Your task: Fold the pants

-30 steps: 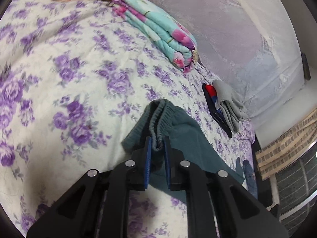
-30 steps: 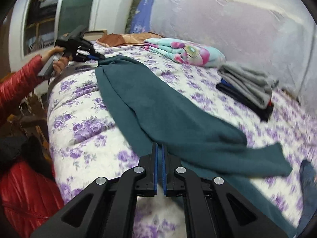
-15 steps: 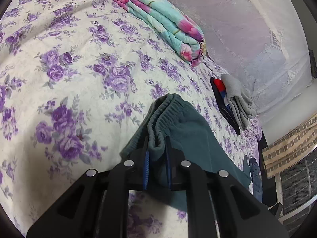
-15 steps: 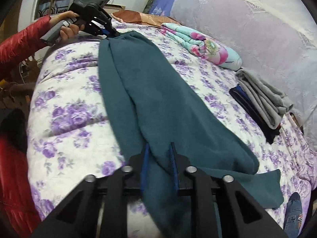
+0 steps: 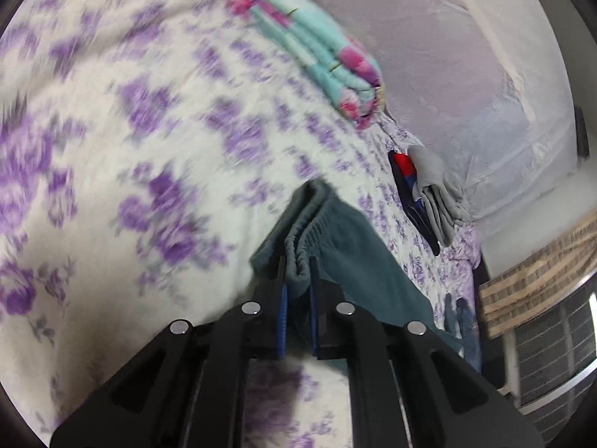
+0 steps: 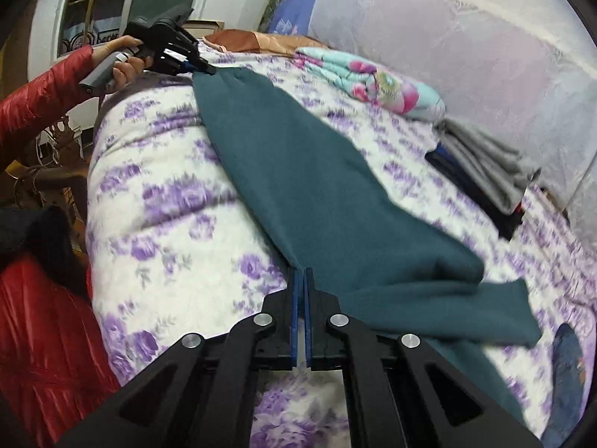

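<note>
Fold pants: early stage, lengthwise fold in, cross folds still to do.

The teal pants lie stretched along the bed, legs look laid one over the other, so the first lengthwise fold reads as done. The left gripper is clamped on the gathered elastic waistband; in the right view the same left gripper sits at the far end of the cloth near the bed edge. The right gripper is pinched nearly closed at the near edge of the fabric around mid-leg; cloth between the pads is not clearly visible, so I can't confirm the grip. Cuff ends trail loose and uneven to the right. My read: waist-to-cuff folds remain, plus squaring the cuffs. Both views are motion-blurred.
</note>
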Demonstrator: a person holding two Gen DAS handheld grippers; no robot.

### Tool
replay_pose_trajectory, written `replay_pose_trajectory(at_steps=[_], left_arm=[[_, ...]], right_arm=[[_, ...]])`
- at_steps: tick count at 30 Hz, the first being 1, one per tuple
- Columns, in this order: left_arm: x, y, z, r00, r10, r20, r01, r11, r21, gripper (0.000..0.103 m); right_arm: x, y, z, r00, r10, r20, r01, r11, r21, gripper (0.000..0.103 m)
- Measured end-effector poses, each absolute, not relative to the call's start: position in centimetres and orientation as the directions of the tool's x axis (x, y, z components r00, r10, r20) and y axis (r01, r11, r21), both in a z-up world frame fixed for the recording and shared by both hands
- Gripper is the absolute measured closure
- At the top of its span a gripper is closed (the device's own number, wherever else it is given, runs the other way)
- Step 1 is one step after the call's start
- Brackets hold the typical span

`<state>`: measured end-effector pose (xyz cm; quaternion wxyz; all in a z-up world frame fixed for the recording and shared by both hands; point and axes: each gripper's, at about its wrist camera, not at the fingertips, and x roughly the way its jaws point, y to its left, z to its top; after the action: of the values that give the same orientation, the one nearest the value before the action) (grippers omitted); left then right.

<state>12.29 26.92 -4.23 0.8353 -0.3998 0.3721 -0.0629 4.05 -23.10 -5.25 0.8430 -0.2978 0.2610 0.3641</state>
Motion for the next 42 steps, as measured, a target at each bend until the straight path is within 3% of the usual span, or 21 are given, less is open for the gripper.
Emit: replay_pose_trajectory(at_steps=[3, 5, 7, 8, 9, 12, 14, 16, 18, 20, 23, 26, 27, 29, 33, 40, 42], left_arm=[[12.4, 27.1, -4.5, 0.714, -0.417, -0.562, -0.189, 0.658, -0.729, 0.094], [12.4, 27.0, -3.8, 0.712, -0.380, -0.590, -0.204, 0.692, -0.692, 0.087], [11.8, 27.1, -2.6, 0.727, -0.282, -0.626, -0.246, 0.744, -0.621, 0.047], [11.2, 27.3, -1.9, 0.750, -0.236, -0.618, -0.257, 0.757, -0.601, 0.041], [10.5, 27.6, -1.2, 0.770, -0.197, -0.607, -0.270, 0.761, -0.590, 0.036], [9.2, 27.5, 0.1, 0.800, -0.154, -0.581, -0.273, 0.767, -0.580, 0.036], [9.4, 25.6, 1.1, 0.806, -0.172, -0.567, -0.230, 0.790, -0.568, 0.034], [10.6, 22.1, 1.9, 0.795, -0.215, -0.568, -0.150, 0.836, -0.527, 0.018], [12.5, 16.9, 2.2, 0.765, -0.265, -0.587, -0.046, 0.887, -0.460, 0.010], [14.2, 12.6, 1.8, 0.724, -0.319, -0.612, 0.053, 0.910, -0.411, 0.010], [16.7, 6.3, 0.1, 0.674, -0.363, -0.644, 0.176, 0.925, -0.337, 0.006], [18.2, 3.1, -2.9, 0.655, -0.342, -0.674, 0.198, 0.938, -0.284, 0.005], [19.2, 2.3, -4.2, 0.602, -0.306, -0.737, 0.181, 0.952, -0.247, 0.005], [19.0, 2.3, -3.8, 0.621, -0.302, -0.723, 0.202, 0.953, -0.225, 0.005], [18.7, 3.9, -4.0, 0.624, -0.387, -0.679, 0.216, 0.920, -0.326, 0.005], [19.1, 3.1, -3.9, 0.627, -0.378, -0.682, 0.217, 0.925, -0.313, 0.005], [19.0, 3.1, -3.9, 0.627, -0.376, -0.683, 0.216, 0.926, -0.311, 0.005]], right_arm=[[4.3, -22.8, -5.5, 0.584, 0.451, -0.674, -0.775, 0.558, -0.298, 0.097], [4.2, -22.6, -5.8, 0.587, 0.446, -0.676, -0.775, 0.550, -0.310, 0.096], [4.0, -22.6, -5.8, 0.595, 0.443, -0.671, -0.771, 0.552, -0.319, 0.092], [3.9, -22.7, -5.7, 0.595, 0.450, -0.666, -0.770, 0.555, -0.314, 0.086], [3.8, -22.9, -5.6, 0.596, 0.458, -0.660, -0.769, 0.561, -0.305, 0.079], [3.4, -24.1, -5.0, 0.580, 0.517, -0.629, -0.775, 0.587, -0.233, 0.058], [3.3, -25.4, -4.2, 0.571, 0.569, -0.592, -0.772, 0.618, -0.150, 0.056], [3.6, -27.0, -3.3, 0.564, 0.609, -0.558, -0.754, 0.655, -0.048, 0.056], [4.4, -28.4, -2.4, 0.578, 0.615, -0.537, -0.720, 0.693, 0.019, 0.047], [6.2, -30.4, -0.8, 0.633, 0.567, -0.527, -0.633, 0.771, 0.068, 0.040], [10.6, -33.4, 1.3, 0.697, 0.450, -0.559, -0.460, 0.878, 0.133, 0.037], [16.5, -36.2, 1.9, 0.676, 0.399, -0.620, -0.303, 0.917, 0.259, 0.037], [18.2, -36.9, 1.7, 0.658, 0.394, -0.642, -0.263, 0.919, 0.295, 0.037], [22.0, -37.5, 1.1, 0.634, 0.361, -0.684, -0.178, 0.929, 0.325, 0.037], [27.9, -37.0, -0.4, 0.602, 0.235, -0.763, -0.048, 0.965, 0.259, 0.037], [33.2, -37.0, -3.3, 0.516, 0.035, -0.856, 0.127, 0.985, 0.117, 0.037], [33.5, -36.8, -4.3, 0.510, 0.017, -0.860, 0.103, 0.991, 0.081, 0.046]])
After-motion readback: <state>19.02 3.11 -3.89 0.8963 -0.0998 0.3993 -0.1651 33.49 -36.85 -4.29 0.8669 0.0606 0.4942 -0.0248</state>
